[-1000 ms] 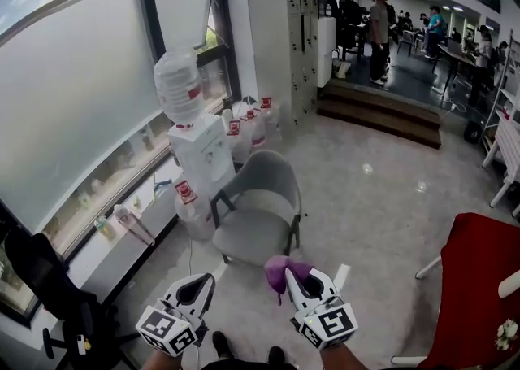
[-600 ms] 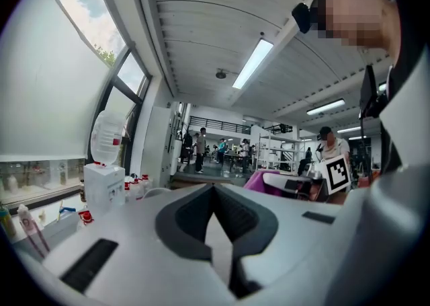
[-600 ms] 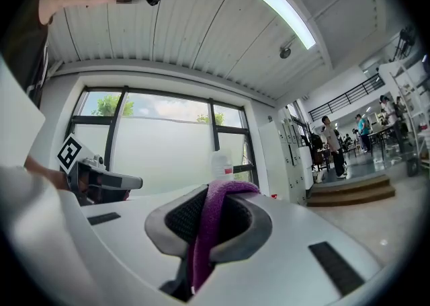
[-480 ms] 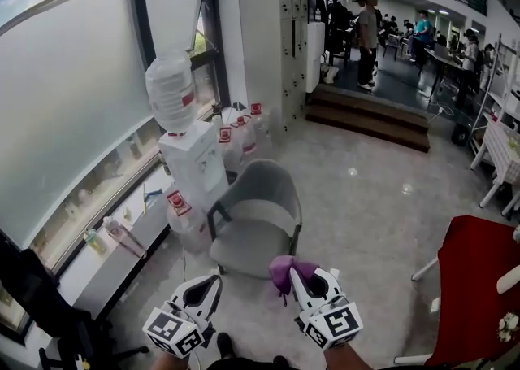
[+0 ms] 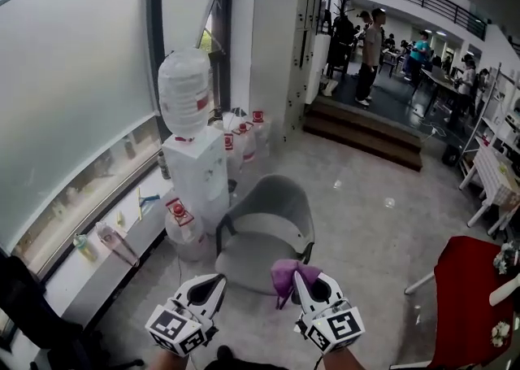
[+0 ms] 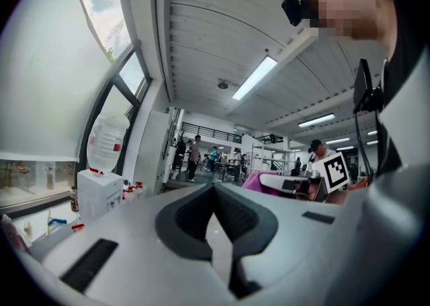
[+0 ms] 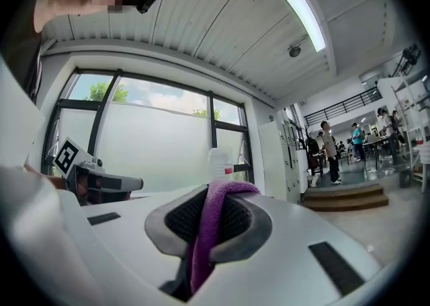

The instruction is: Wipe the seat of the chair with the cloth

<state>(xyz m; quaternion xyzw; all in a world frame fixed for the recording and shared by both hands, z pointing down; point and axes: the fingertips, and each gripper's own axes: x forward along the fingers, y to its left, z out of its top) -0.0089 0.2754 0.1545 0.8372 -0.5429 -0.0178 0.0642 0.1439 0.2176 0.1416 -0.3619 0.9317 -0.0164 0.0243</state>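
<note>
The purple cloth is pinched tight in the right tool, up in the air near the front of the grey chair. The left tool is closed, with nothing in it. Beside the chair, a big water bottle sits upside down on a white cooler, with smaller bottles behind.

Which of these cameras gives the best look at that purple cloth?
The right gripper view: the purple cloth sits close up, pinched between the jaws of the right gripper. The head view shows it as a small bunch poking out of that gripper, near the grey chair. The left gripper view catches only a purple sliver at a distance.
</note>
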